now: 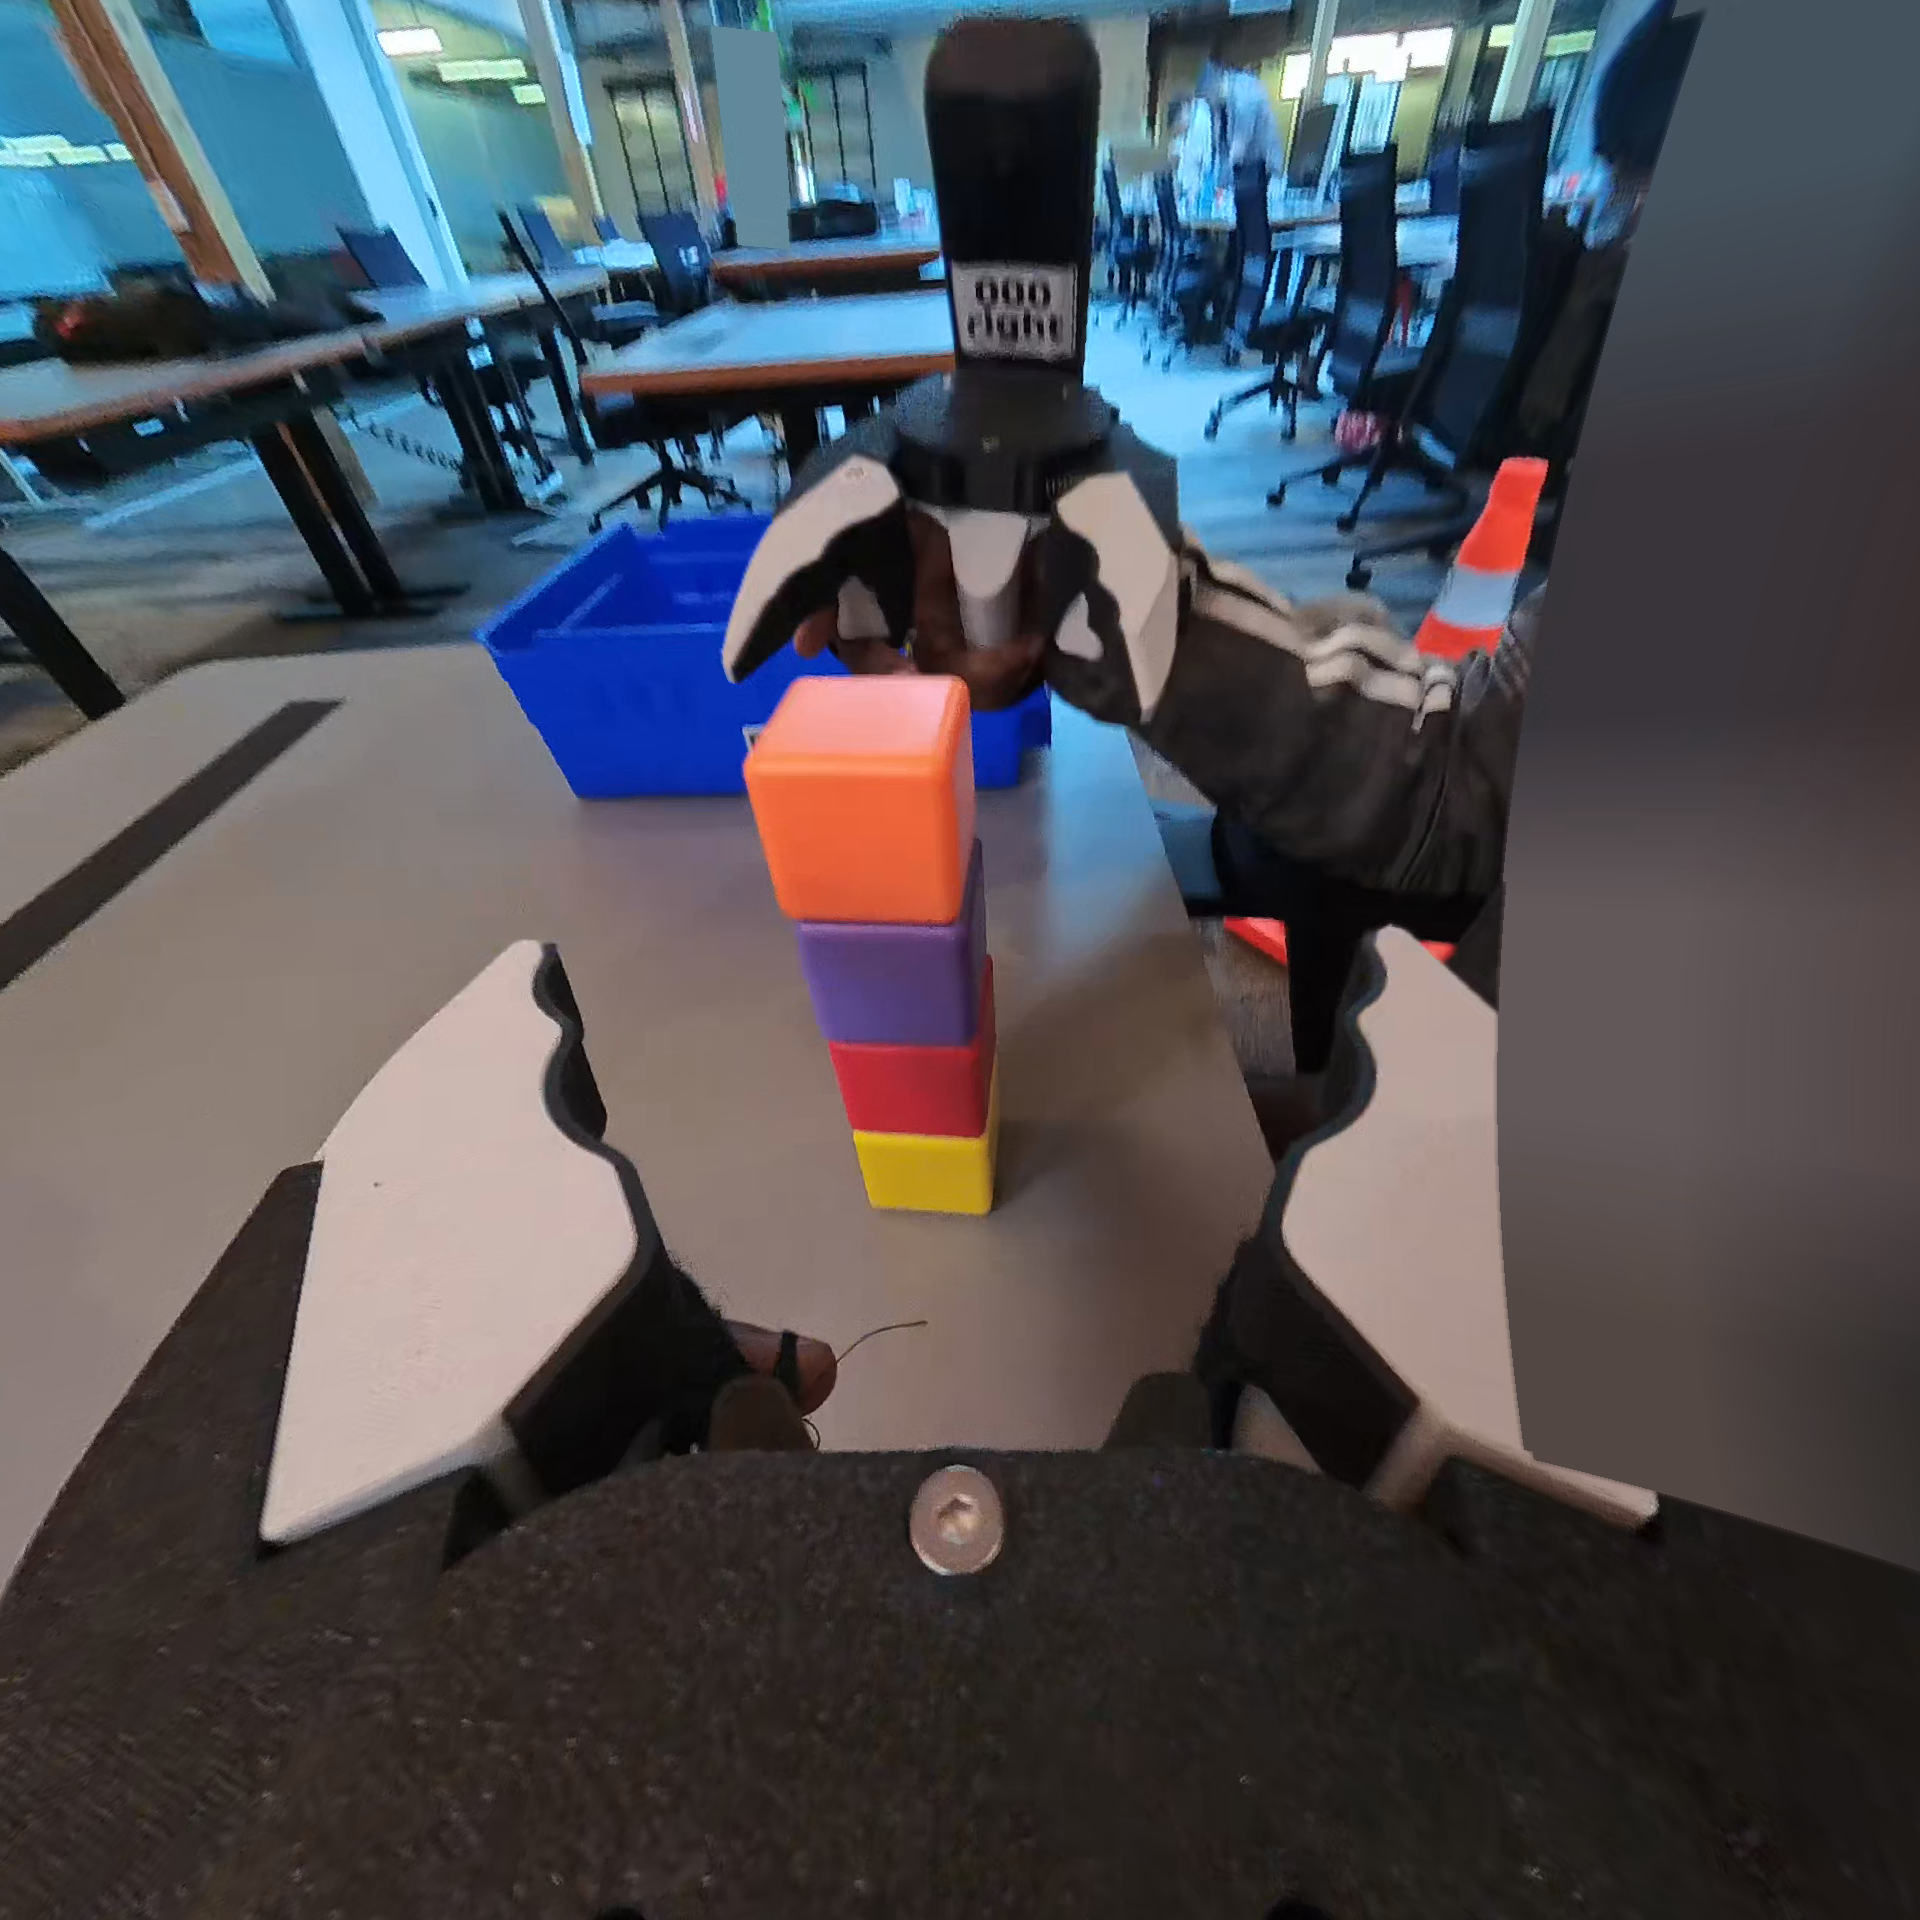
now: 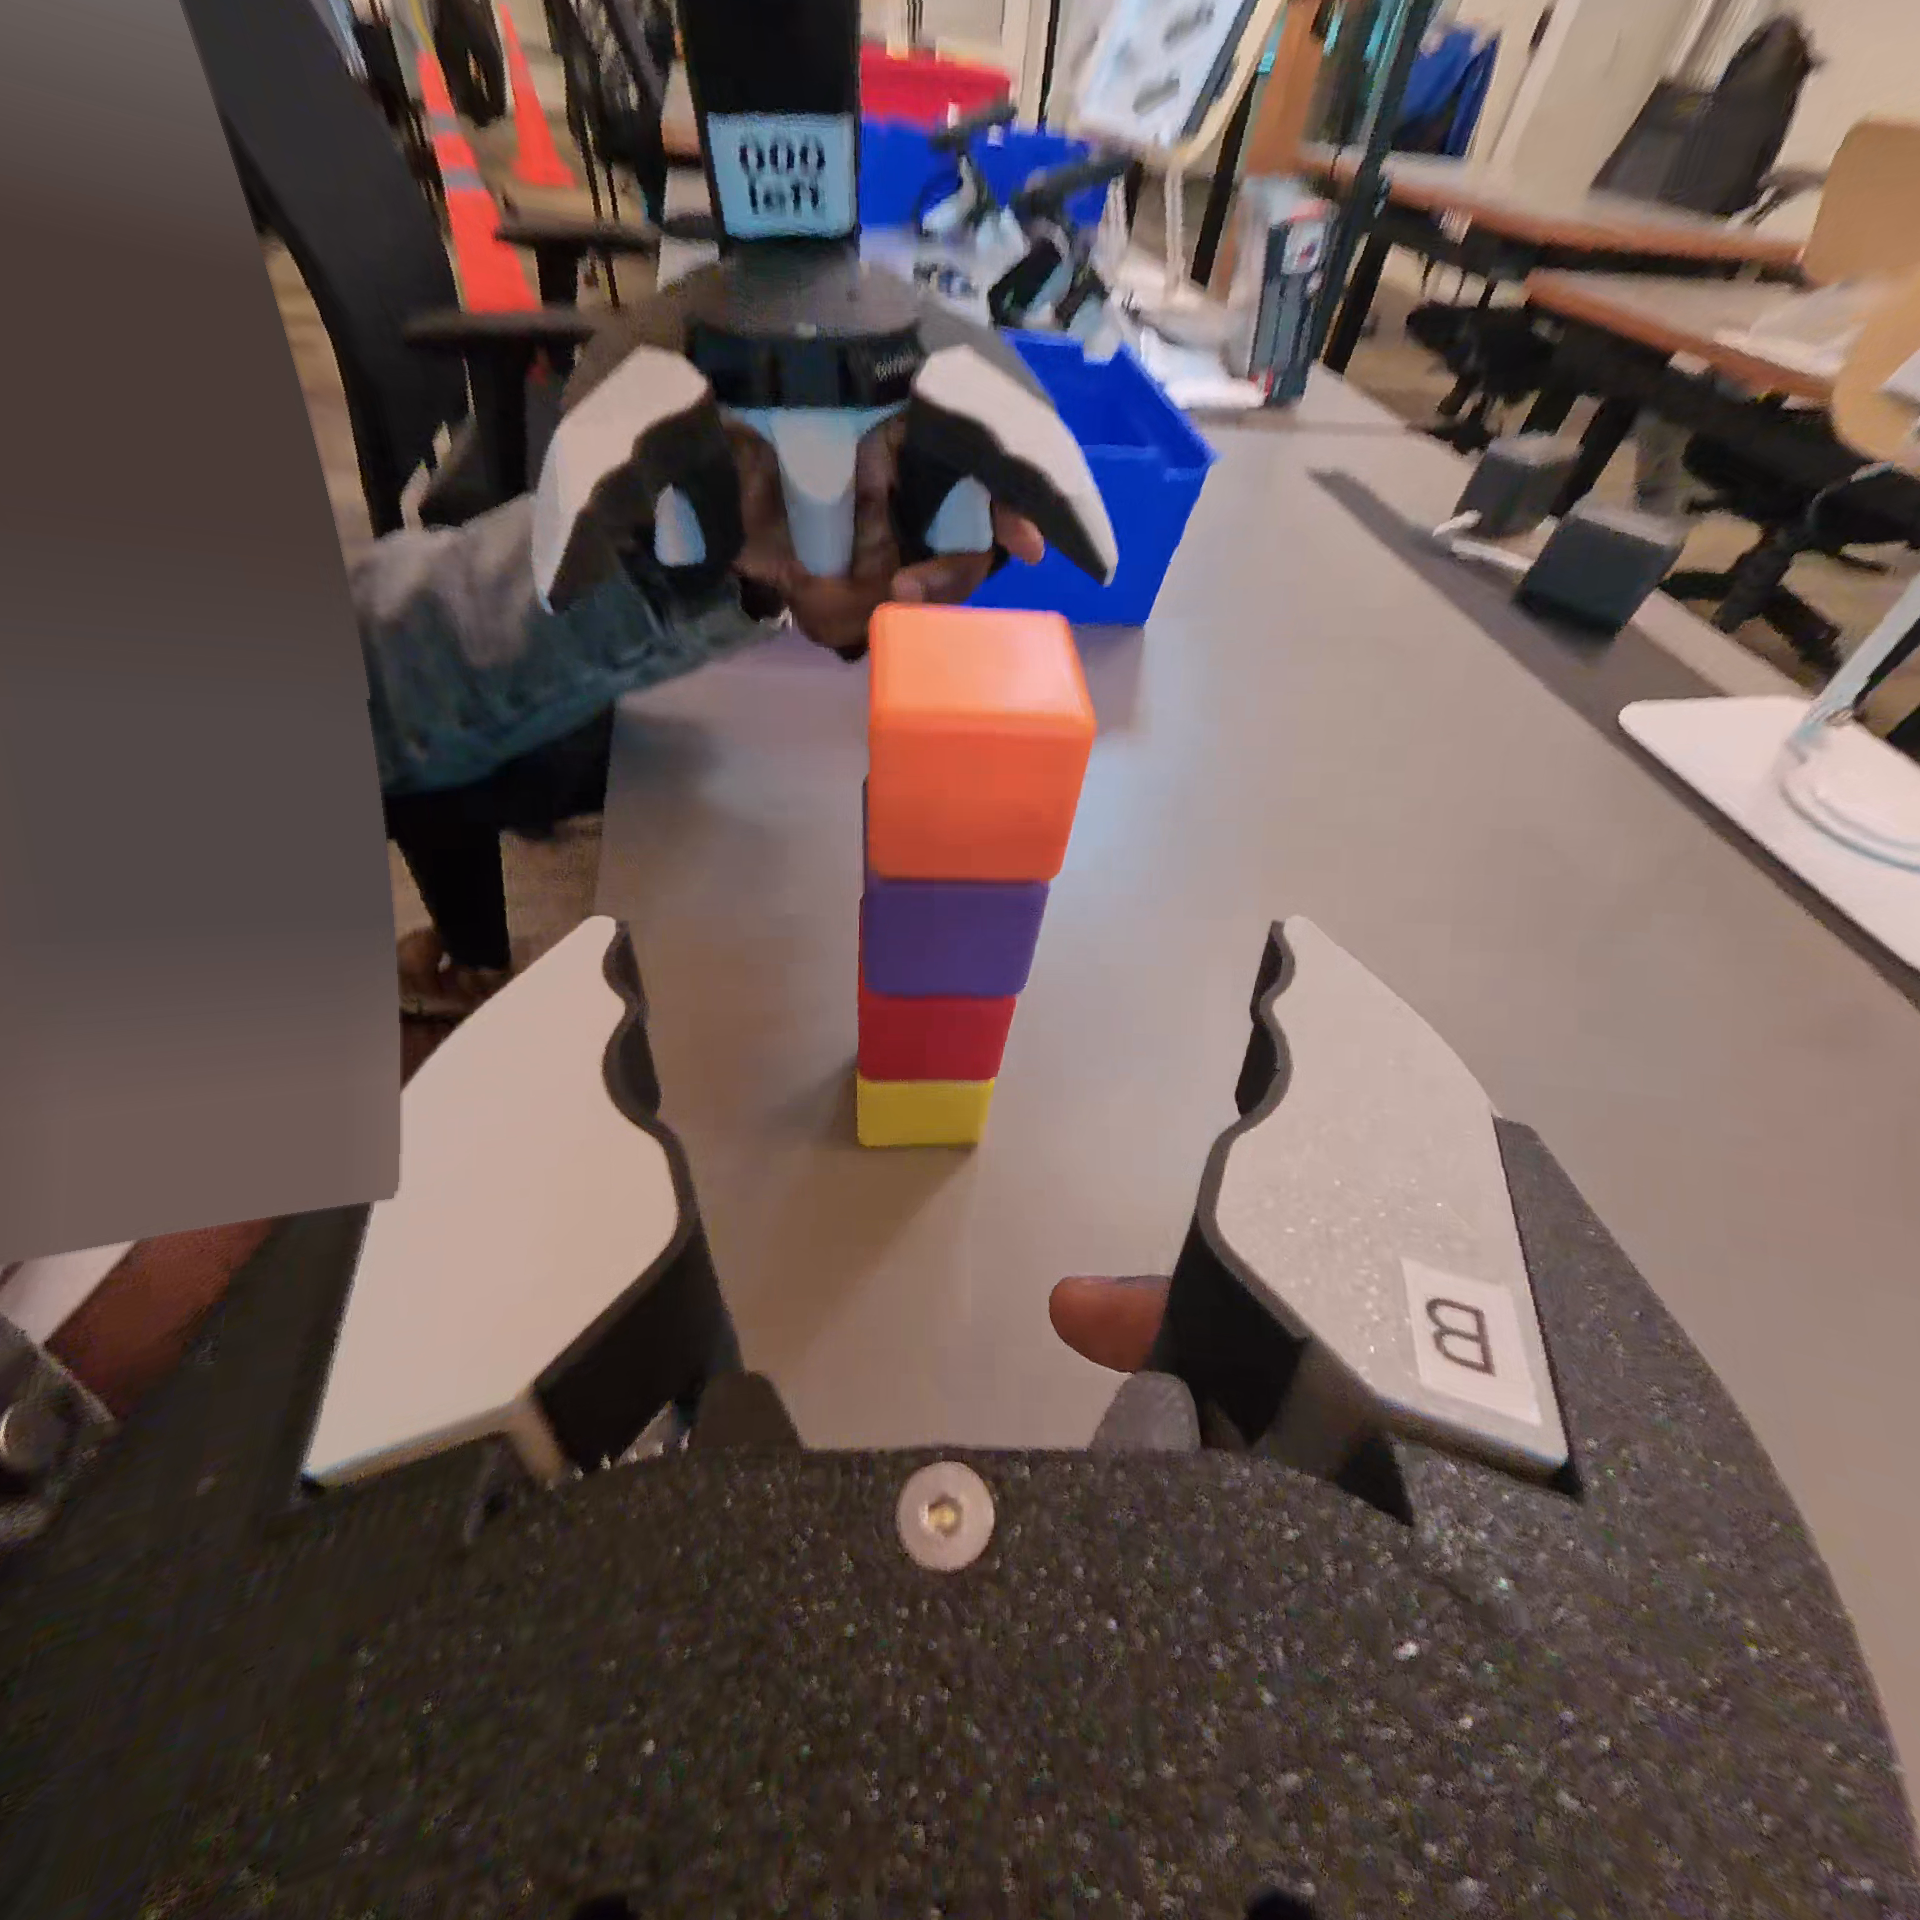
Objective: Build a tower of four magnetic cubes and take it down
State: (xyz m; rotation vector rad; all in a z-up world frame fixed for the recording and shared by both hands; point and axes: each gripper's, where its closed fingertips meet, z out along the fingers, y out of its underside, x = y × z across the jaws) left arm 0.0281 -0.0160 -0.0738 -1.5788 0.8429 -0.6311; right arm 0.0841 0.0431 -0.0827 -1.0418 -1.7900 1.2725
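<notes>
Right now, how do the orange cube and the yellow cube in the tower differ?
The orange cube is the top of the tower; the yellow cube is the bottom, resting on the grey table. The orange cube's top face is bare; the yellow cube carries the red cube and the purple cube. The orange cube sits slightly offset from the purple one below. Both are rounded, plain-coloured blocks, untouched by either tongs.

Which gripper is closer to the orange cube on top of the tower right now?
Cannot tell: they look about equally near. The left gripper and the right gripper face each other across the orange cube, both open, empty and short of touching it.
</notes>
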